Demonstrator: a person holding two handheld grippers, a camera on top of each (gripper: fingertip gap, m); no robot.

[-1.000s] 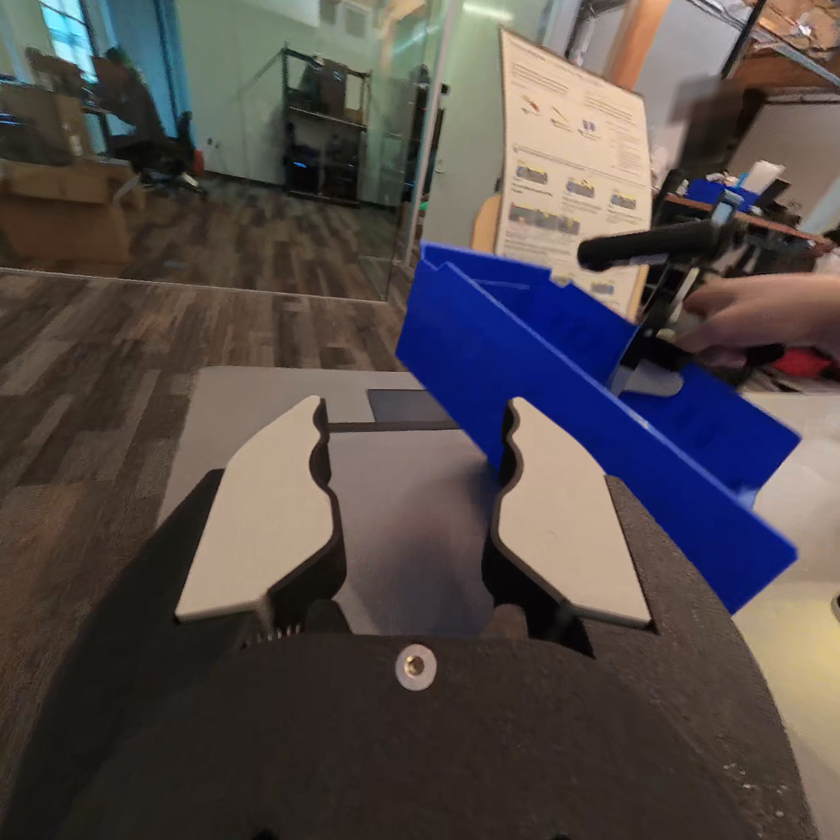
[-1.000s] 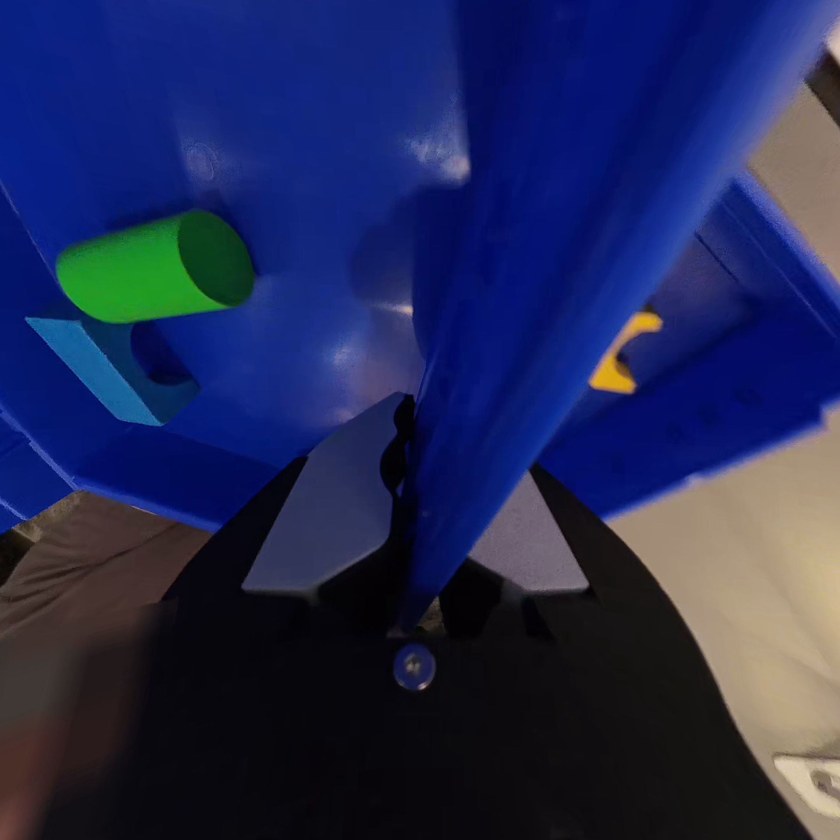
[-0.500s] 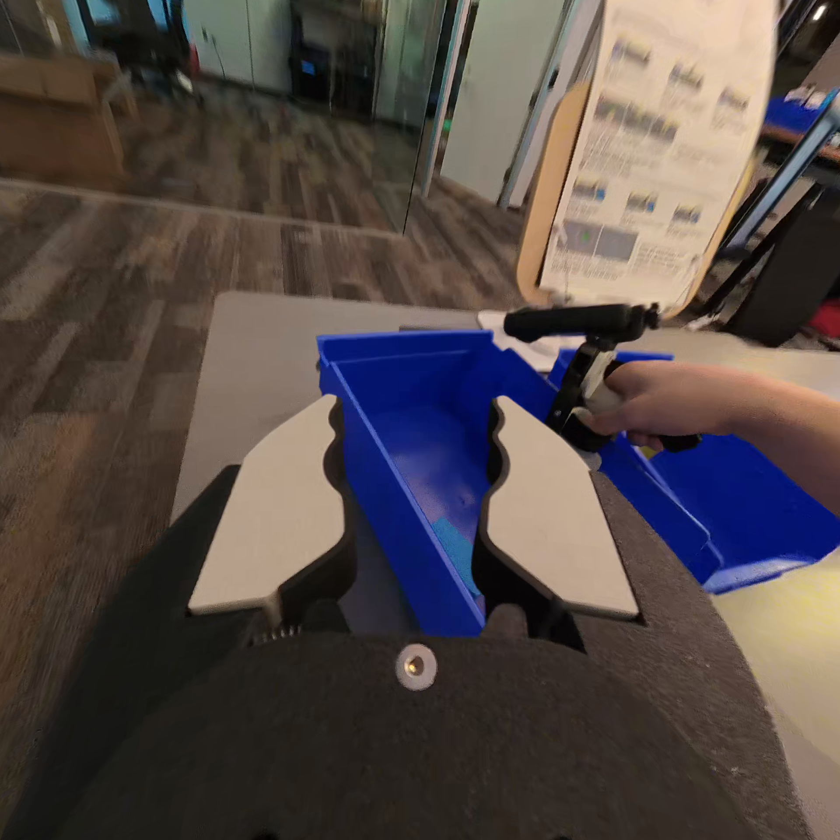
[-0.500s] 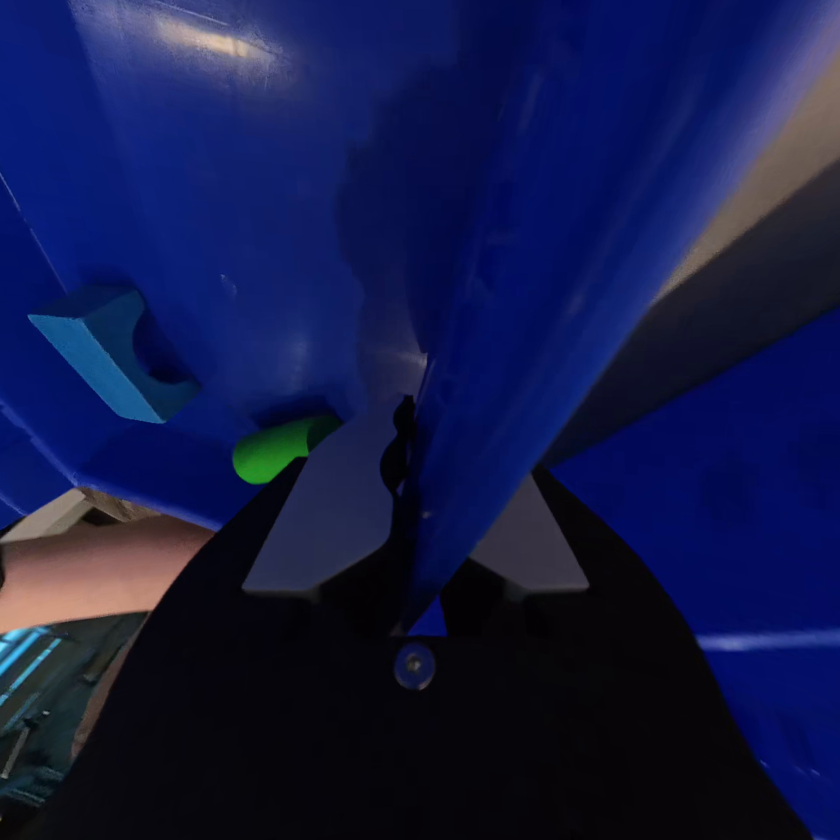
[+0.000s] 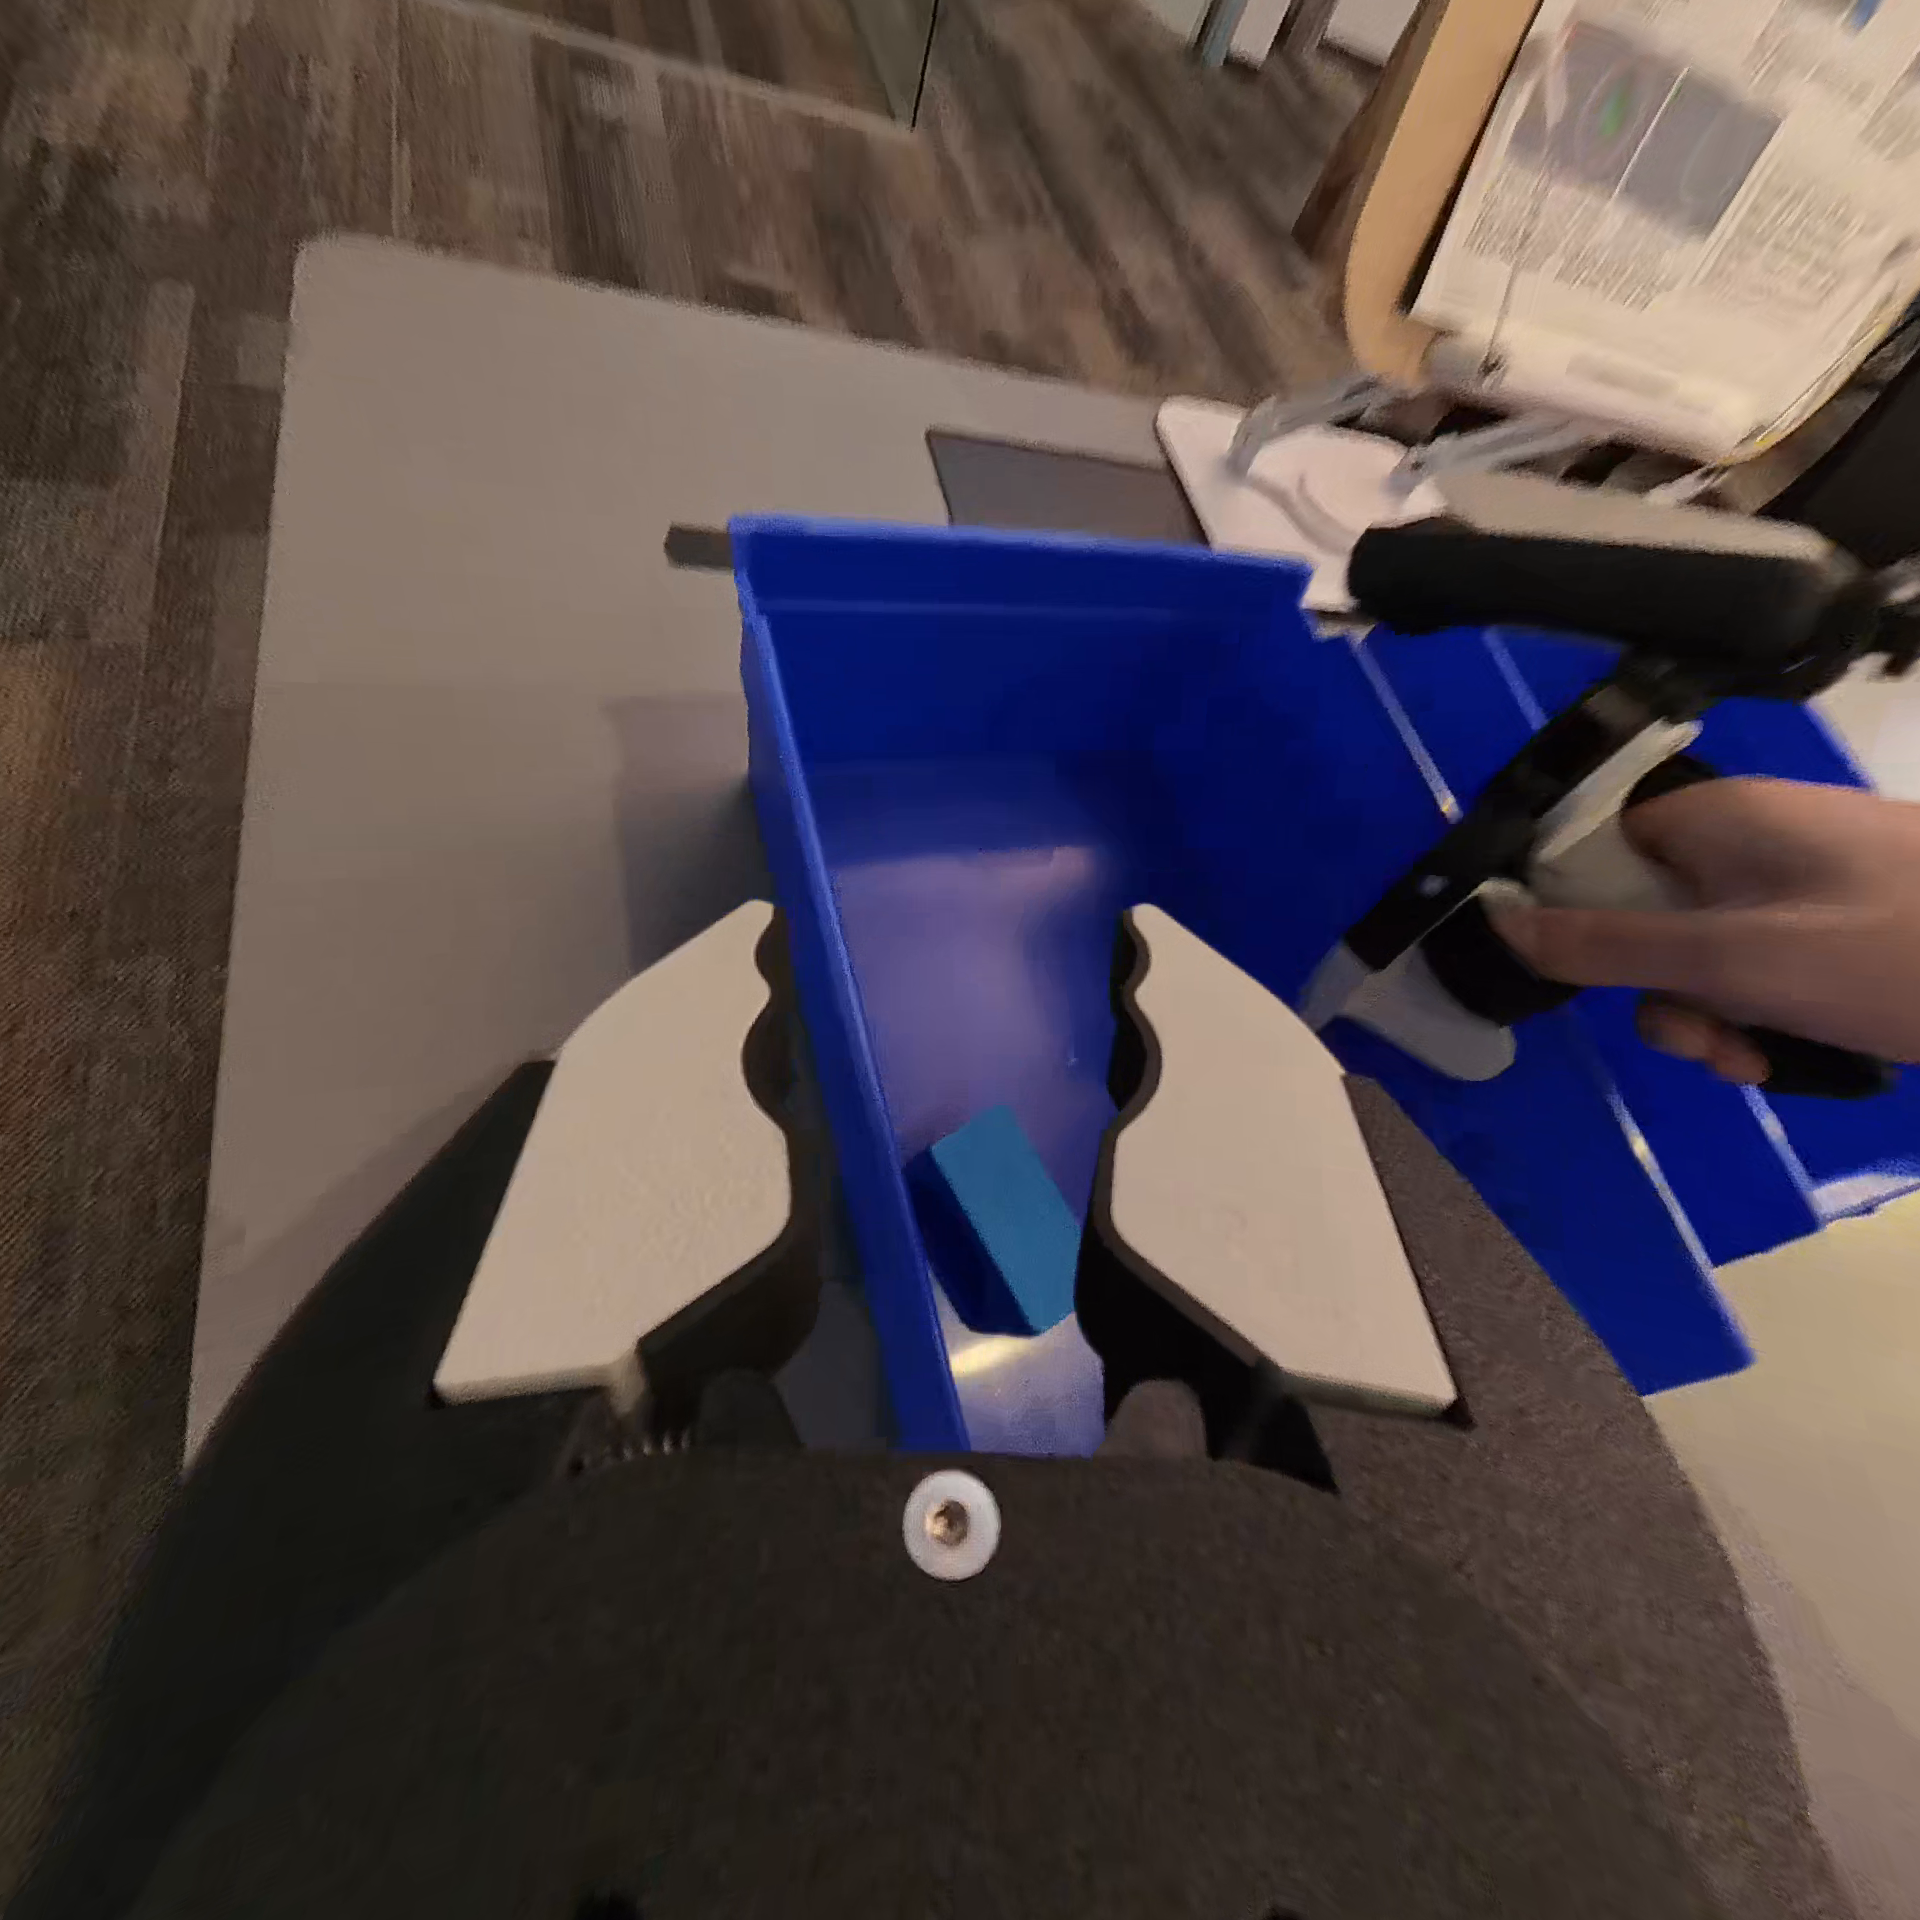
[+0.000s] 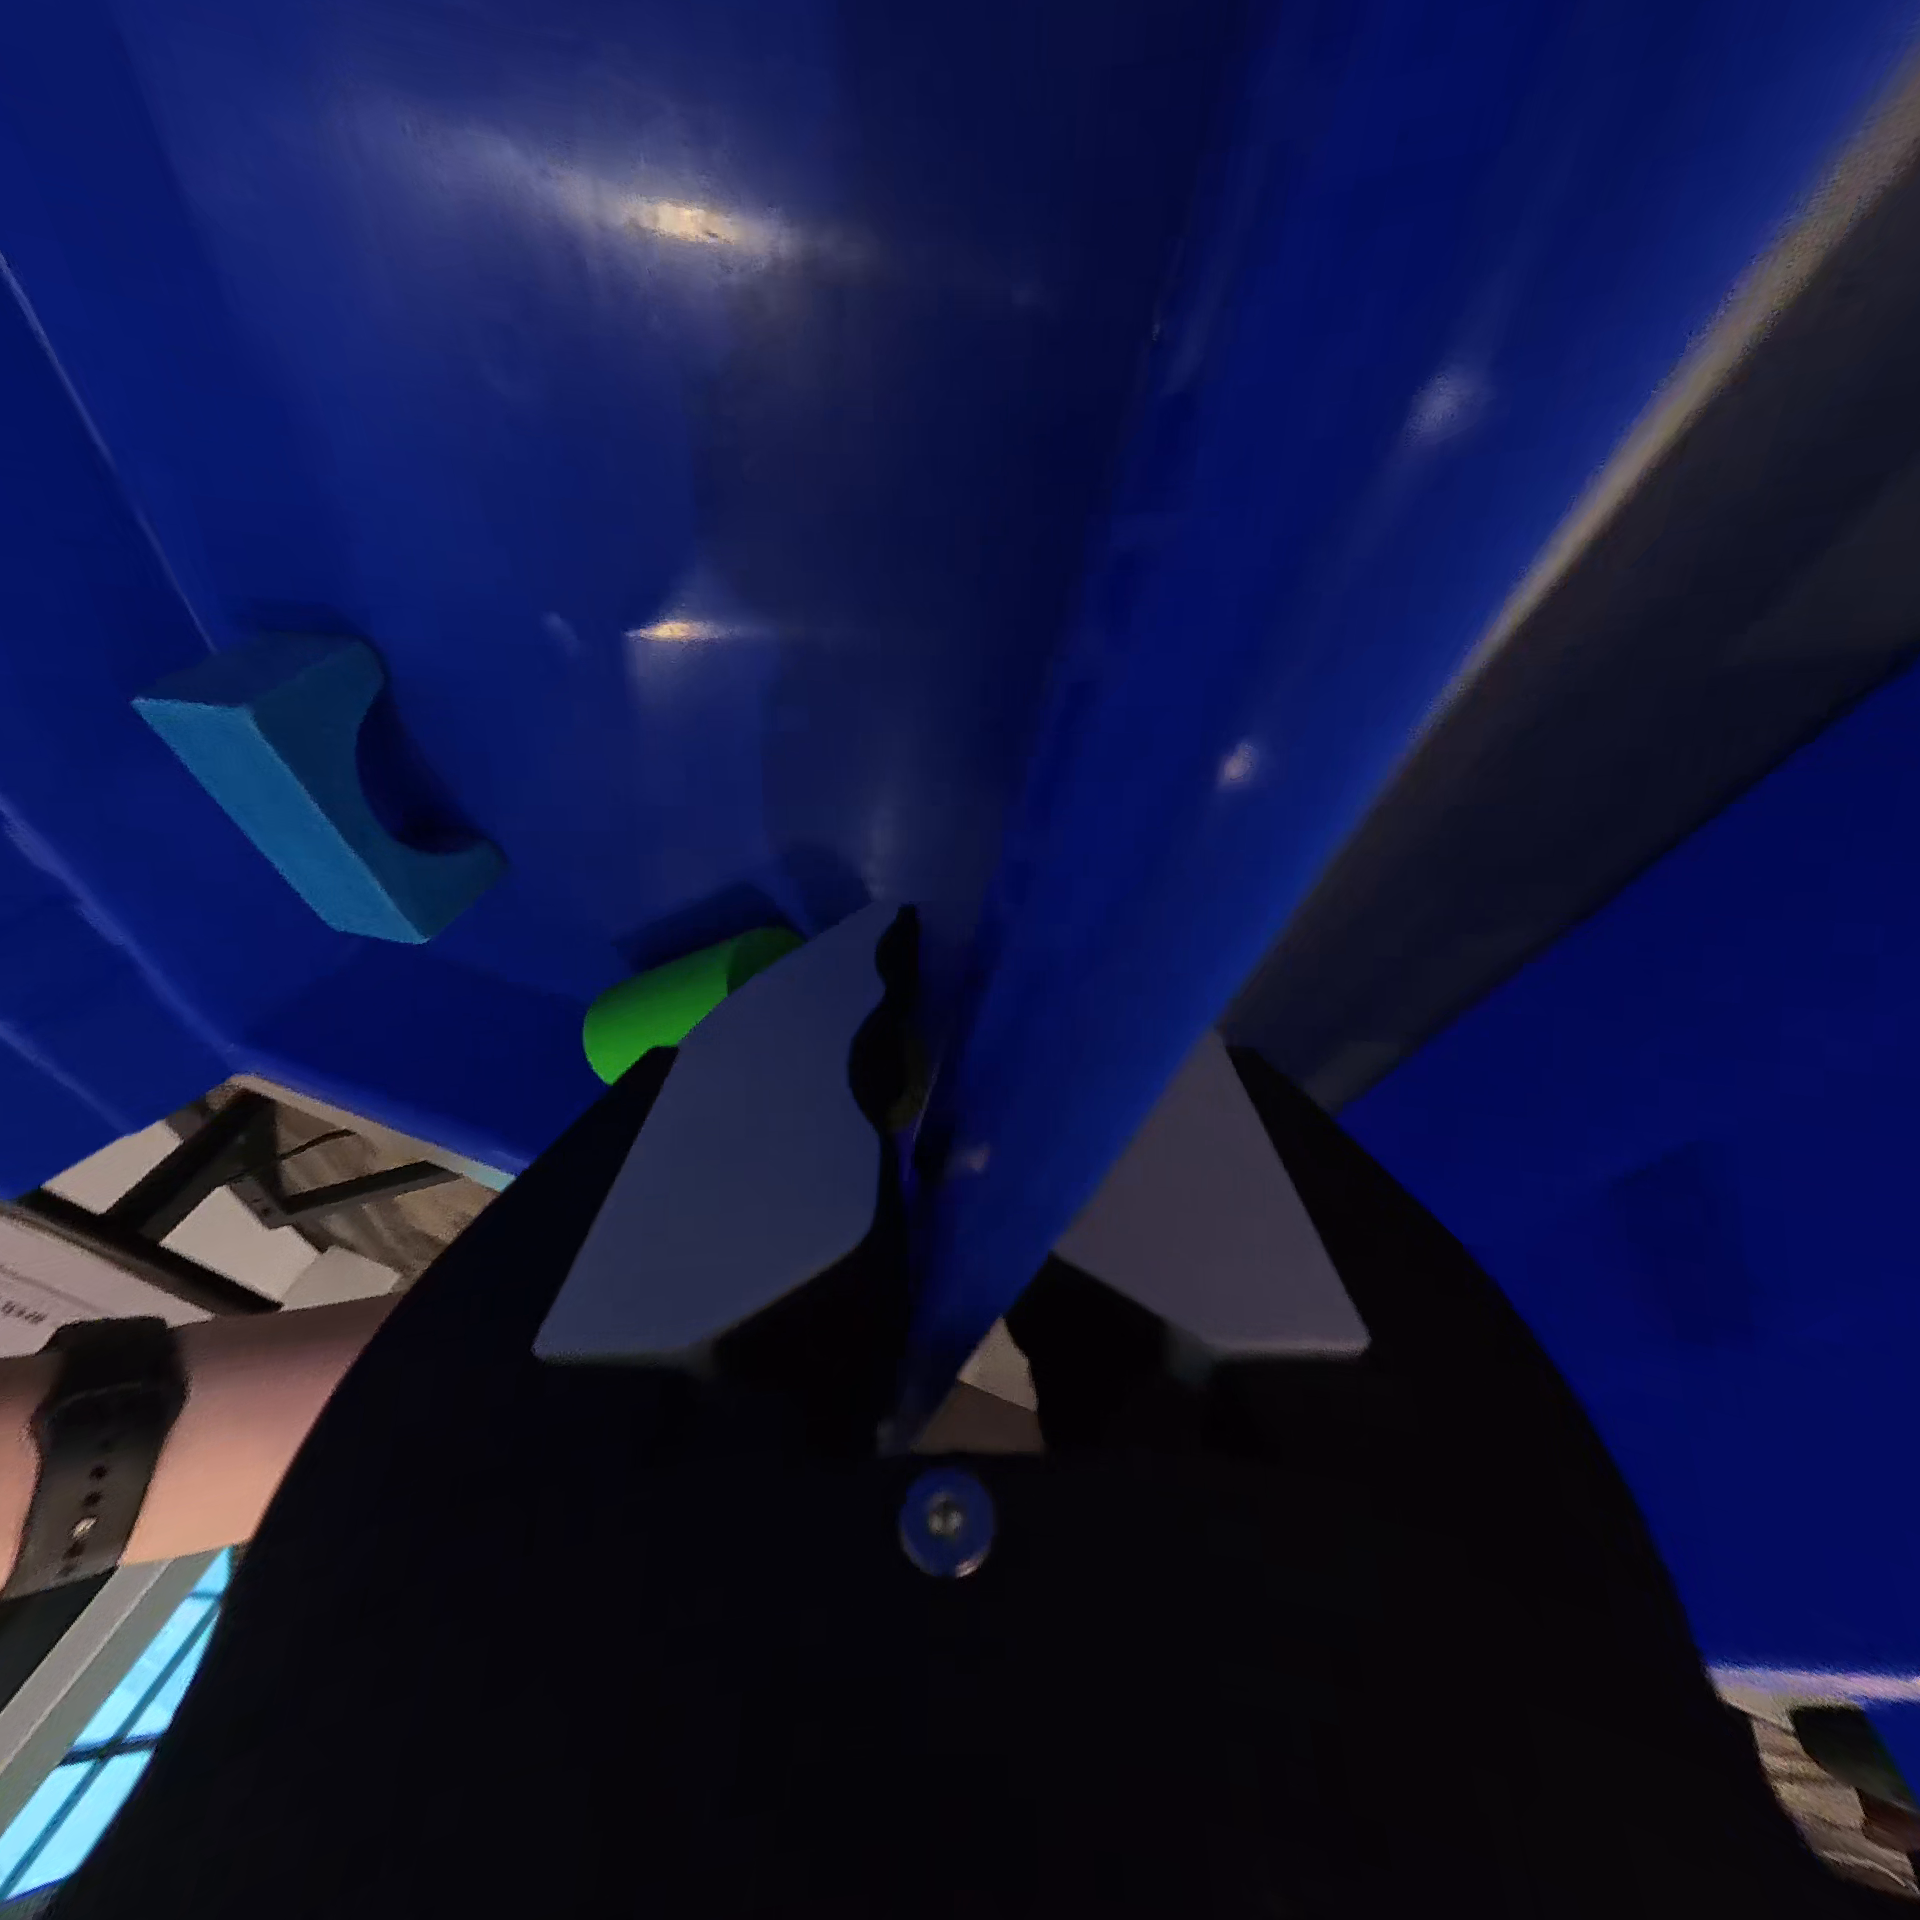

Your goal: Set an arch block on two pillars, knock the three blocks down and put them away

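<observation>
- Our right gripper is clamped on the side wall of the blue bin, one finger inside and one outside, so the thin plastic rim is pinched flat between the pads; we judge that grip is there to carry or steady the whole bin by its edge.
- Our left gripper has its fingers spread wide apart, straddling the bin's other long wall, with nothing pinched; it looks set to take that wall, though we cannot say it will.
- The task's blocks sit inside the bin: the blue arch block lies on its side against the floor of the bin, its curved cut-out facing us, and a green cylinder lies near our inner finger, partly hidden behind it.
- The left wrist view shows only the arch block, down at the near end between our spread fingers; the green cylinder is out of sight there, and a third block shows in neither view.
- What the left wrist view adds: the bin rests on or just above a grey table, a second blue bin lies beside it, and a hand grips the right gripper's handle.
- The right wrist view adds a forearm with a black watch strap below the bin.
</observation>
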